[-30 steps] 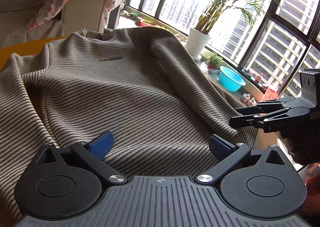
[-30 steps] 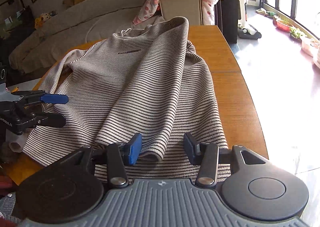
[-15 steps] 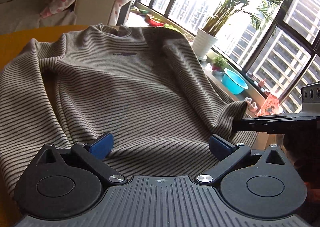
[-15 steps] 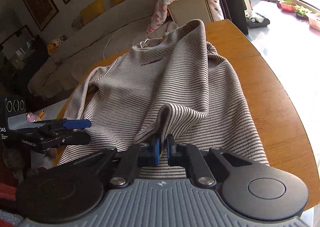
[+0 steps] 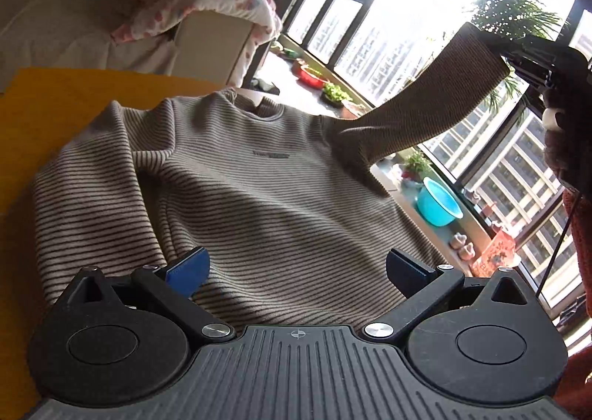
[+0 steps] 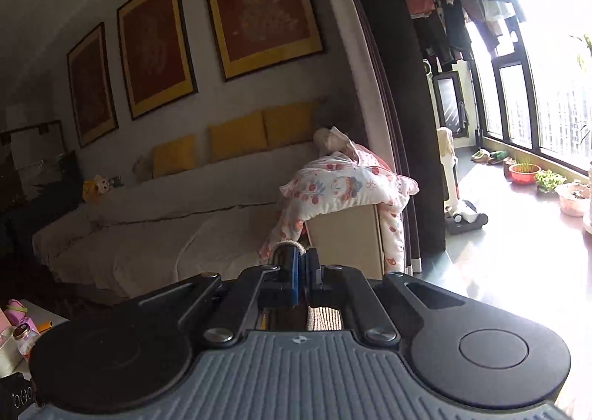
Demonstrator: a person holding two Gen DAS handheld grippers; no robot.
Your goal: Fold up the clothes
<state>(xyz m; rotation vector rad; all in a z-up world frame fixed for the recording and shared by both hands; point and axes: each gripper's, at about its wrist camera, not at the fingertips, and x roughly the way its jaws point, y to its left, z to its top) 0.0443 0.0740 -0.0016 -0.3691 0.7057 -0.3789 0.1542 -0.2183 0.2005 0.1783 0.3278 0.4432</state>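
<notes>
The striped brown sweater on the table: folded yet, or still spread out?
Spread out. The striped brown sweater lies flat on the yellow table, chest up; only one sleeve is lifted, pinched by the right gripper.

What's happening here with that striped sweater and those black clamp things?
A person is folding clothes with a handheld gripper in each hand. The striped sweater lies spread face up on the yellow table. The right gripper is shut on the cuff of one sleeve and holds it up in the air over the table's window side. The left gripper is open, hovering over the sweater's bottom hem, gripping nothing.
</notes>
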